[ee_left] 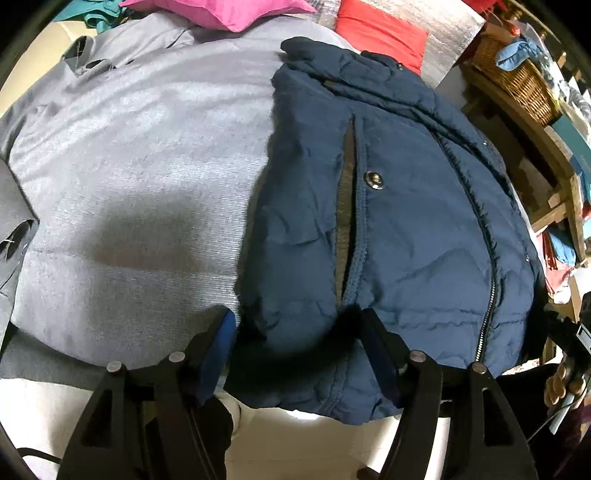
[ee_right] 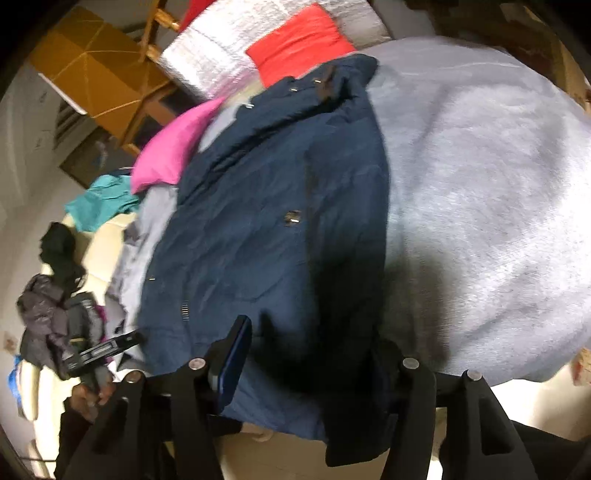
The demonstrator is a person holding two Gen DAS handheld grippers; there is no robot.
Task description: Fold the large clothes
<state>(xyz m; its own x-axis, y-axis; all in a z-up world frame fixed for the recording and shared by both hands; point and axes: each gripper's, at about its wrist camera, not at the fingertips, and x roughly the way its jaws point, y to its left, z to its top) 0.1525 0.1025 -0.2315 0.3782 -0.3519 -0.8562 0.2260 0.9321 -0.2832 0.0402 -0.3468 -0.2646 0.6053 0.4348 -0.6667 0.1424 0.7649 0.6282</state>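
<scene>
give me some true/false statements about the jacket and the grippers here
1. The jacket is navy. True.
2. It lies on a grey blanket. True.
3. The left hand-held gripper is shut on a sleeve. False: it is open at the jacket's near edge.
4. The pillow beyond the collar is green. False: it is red.
5. The right hand-held gripper is open. True.
</scene>
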